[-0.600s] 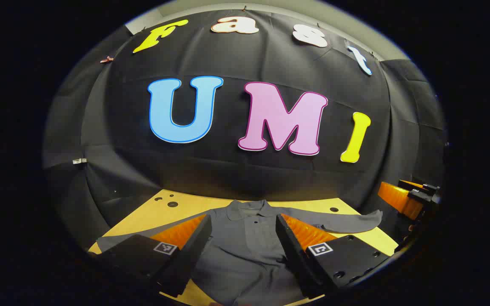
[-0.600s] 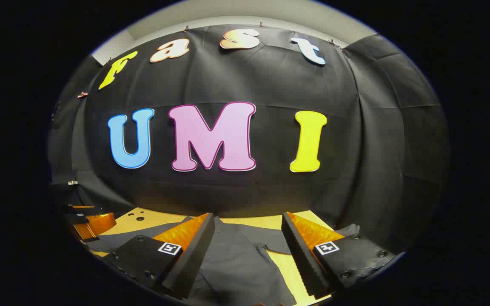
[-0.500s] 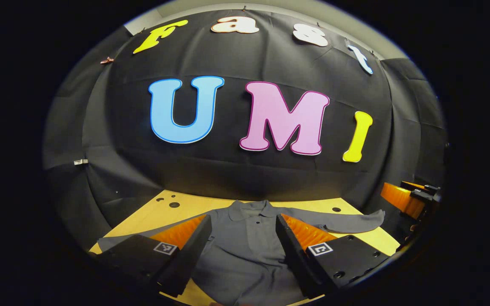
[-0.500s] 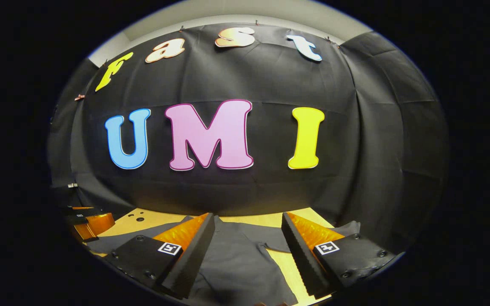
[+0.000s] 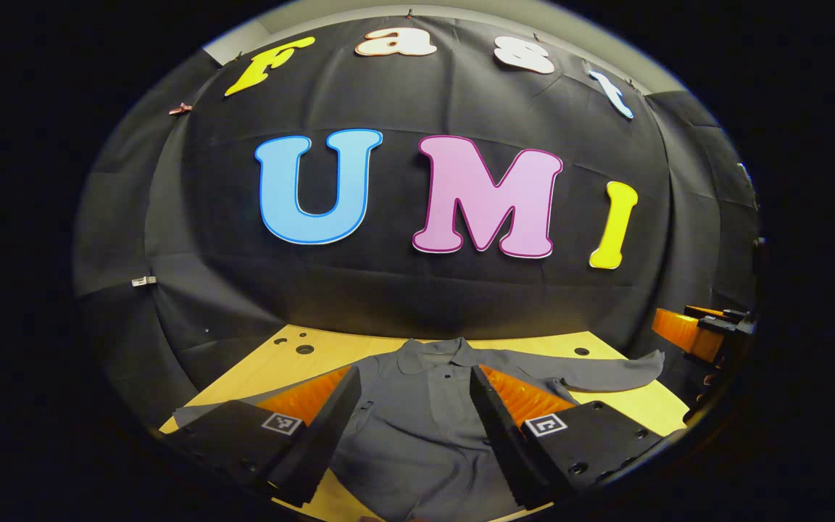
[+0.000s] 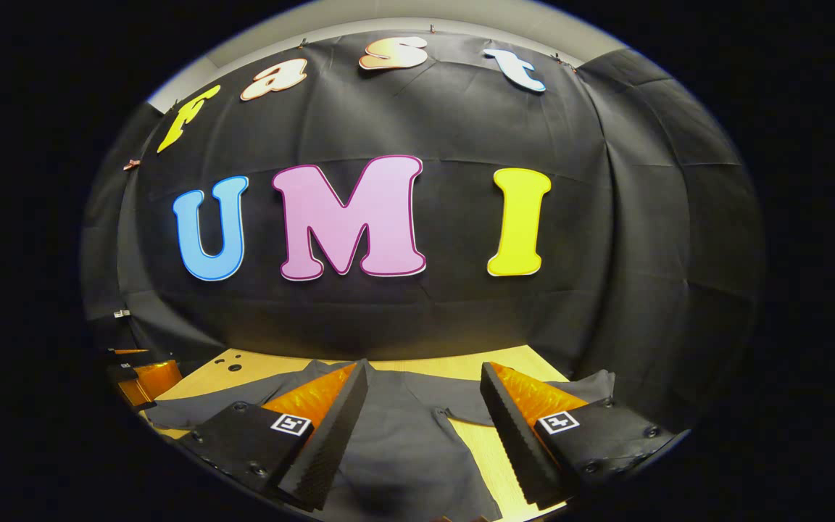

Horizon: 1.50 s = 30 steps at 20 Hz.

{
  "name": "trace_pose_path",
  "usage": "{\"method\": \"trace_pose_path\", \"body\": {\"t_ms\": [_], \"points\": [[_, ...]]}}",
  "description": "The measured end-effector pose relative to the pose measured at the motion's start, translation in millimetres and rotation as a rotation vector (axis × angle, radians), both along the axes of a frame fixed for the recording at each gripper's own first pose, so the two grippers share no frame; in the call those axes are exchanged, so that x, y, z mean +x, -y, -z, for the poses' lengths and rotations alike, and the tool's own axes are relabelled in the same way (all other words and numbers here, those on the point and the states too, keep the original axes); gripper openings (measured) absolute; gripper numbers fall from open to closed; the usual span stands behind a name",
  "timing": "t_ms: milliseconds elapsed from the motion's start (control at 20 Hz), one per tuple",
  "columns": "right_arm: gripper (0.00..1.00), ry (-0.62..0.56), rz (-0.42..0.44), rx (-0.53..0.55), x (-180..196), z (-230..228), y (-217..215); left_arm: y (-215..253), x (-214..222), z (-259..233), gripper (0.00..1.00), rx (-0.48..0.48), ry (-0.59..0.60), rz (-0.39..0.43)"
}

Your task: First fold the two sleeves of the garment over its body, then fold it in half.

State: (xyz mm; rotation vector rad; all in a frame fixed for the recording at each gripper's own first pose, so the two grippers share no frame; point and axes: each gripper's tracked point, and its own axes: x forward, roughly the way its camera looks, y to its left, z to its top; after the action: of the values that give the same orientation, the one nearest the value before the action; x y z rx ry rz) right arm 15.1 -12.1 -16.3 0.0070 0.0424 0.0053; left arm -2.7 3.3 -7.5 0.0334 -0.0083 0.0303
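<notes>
A dark grey long-sleeved polo shirt (image 5: 425,420) lies flat on the yellow table (image 5: 280,362), collar (image 5: 432,355) toward the back wall. Its right sleeve (image 5: 591,373) stretches out sideways to the table's right edge. My left gripper (image 5: 412,384) hovers open above the shirt's chest, nothing between its fingers. In the right gripper view the shirt's body (image 6: 403,449) and the spread sleeve (image 6: 533,395) lie below my right gripper (image 6: 425,377), which is open and empty. The right gripper (image 5: 700,330) also shows at the far right of the left gripper view, and the left gripper (image 6: 146,373) at the far left of the right gripper view.
The black cloth wall (image 5: 425,290) stands close behind the table's far edge. Several small holes (image 5: 301,348) mark the tabletop at the back left. The table's bare strip (image 6: 483,449) shows beside the shirt's side seam.
Both grippers have tilted down and eased forward a little, so more of the table and shirt shows. Both stay open. The shirt has not moved.
</notes>
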Motion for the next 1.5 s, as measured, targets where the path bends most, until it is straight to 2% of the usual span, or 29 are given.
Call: {"method": "trace_pose_path", "body": {"t_ms": [300, 700, 1000, 1300, 1500], "points": [[0.97, -0.056, 0.020, -0.001, 14.8, 15.1, 14.7, 1.5, -3.7, 15.3, 0.96, 0.014, -0.031, 0.005], [0.97, -0.157, 0.146, 0.010, 45.0, 36.1, 79.3, -3.9, 1.2, 13.0, 0.95, 0.047, -0.041, -0.006], [0.97, -0.233, 0.261, 0.030, 79.6, 60.0, 149.1, -13.6, 10.7, 23.2, 0.96, 0.028, -0.077, -0.061], [0.97, -0.330, 0.372, 0.081, 121.3, 104.9, 211.2, -17.2, 18.5, 32.9, 0.96, -0.004, -0.124, -0.123], [0.97, -0.384, 0.469, 0.089, 142.8, 136.6, 261.6, -16.0, 25.6, 32.5, 0.96, 0.012, -0.142, -0.147]]}}
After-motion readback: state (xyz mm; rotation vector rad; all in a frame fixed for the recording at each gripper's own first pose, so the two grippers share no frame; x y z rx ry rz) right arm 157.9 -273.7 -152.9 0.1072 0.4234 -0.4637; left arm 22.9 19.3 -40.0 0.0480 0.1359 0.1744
